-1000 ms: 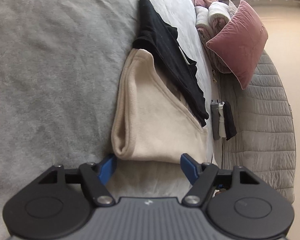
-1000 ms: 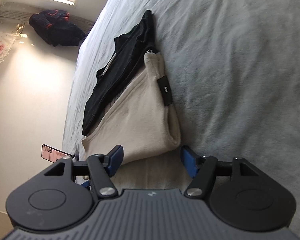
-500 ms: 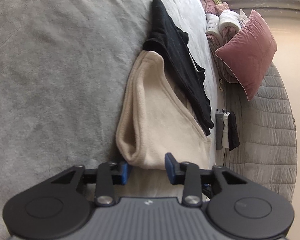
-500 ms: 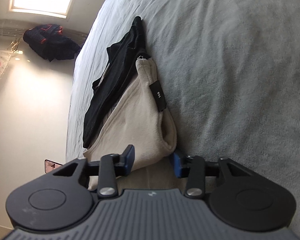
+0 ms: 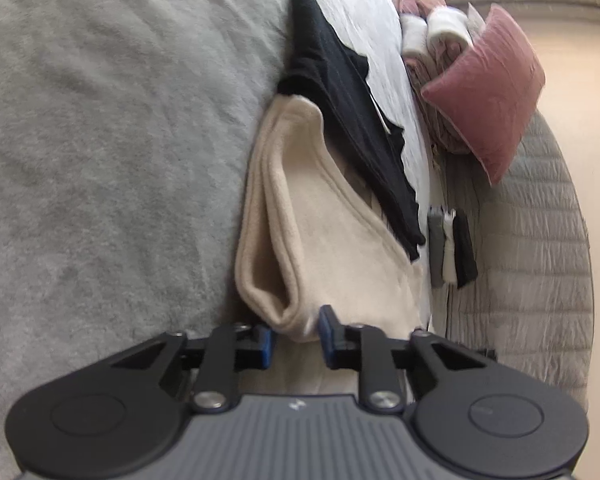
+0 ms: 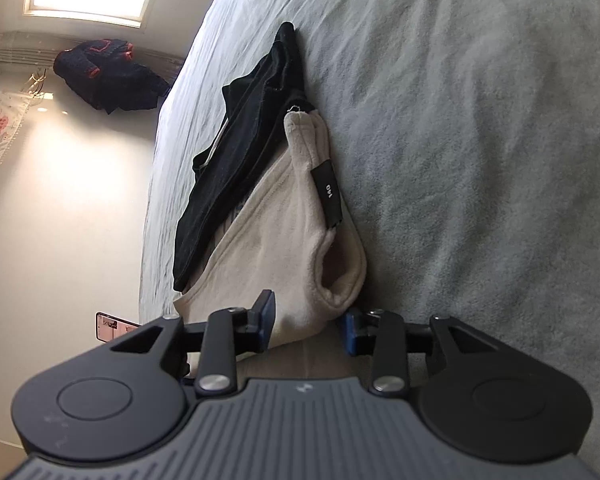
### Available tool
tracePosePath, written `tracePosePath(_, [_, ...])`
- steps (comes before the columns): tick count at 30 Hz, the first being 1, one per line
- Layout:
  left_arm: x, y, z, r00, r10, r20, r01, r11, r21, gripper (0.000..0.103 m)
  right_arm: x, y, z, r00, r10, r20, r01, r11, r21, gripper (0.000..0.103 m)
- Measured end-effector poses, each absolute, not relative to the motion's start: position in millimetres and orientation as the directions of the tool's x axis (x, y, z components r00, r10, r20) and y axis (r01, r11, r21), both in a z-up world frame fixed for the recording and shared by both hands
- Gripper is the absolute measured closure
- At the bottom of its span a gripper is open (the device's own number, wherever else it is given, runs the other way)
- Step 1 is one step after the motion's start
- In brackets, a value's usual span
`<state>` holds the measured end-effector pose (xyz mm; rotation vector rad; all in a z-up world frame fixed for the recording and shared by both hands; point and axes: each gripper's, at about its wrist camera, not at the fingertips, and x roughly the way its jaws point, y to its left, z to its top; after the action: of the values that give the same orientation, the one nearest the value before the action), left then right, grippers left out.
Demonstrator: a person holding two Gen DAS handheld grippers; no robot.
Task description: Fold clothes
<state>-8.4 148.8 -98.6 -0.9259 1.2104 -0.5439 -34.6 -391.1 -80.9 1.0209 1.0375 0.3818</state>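
Cream fleece garment (image 5: 320, 240), folded, lies near the grey bed's (image 5: 100, 140) edge; both hand-held grippers, left (image 5: 296, 334) and right (image 6: 306, 320), have just closed onto its hem. Only the right view shows its black size tag (image 6: 327, 194).

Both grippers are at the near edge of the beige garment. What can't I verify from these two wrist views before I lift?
- The near hem of the beige garment: both views, covered by the left gripper and right gripper bodies.
- What kind of garment the black garment is: both views, bunched and partly under the beige one.
- The black size tag: right wrist view, print too small to read surely.
- The gripper-holding hands: outside both views.
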Motion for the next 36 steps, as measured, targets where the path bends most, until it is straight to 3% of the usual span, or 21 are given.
tracePosePath(2, [-8.9,148.4,-100.6,0.289,-0.784,-0.549,-0.118,0.54,-0.833,0.094,-36.1,-391.1,-80.7,0.492,0.695,-0.525,0.178,0.51,0.842,0.077])
tracePosePath(4, [-9.4,149.1,-101.1,0.297,-0.783,-0.546,-0.135,0.532,-0.836,0.096,-37.4,-393.0,-80.0,0.491,0.705,-0.512,0.174,0.496,0.851,0.088])
tracePosePath(16, [-9.1,150.8,-70.2,0.452,-0.787,-0.42,0.008,0.475,-0.88,0.097,-31.9,-392.6,-57.9,0.61,0.695,-0.38,0.089,0.417,0.905,0.091])
tracePosePath(25, [12.4,145.3,-38.7,0.595,-0.724,-0.348,0.051,0.466,-0.883,0.098,4.4,-377.9,-34.2,0.718,0.631,-0.295,0.035,0.389,0.92,0.092])
tracePosePath(36, [85.8,135.1,-19.9,0.67,-0.647,-0.365,-0.004,0.488,-0.873,0.098,81.0,-373.7,-24.1,0.763,0.571,-0.302,0.044,0.42,0.906,0.092])
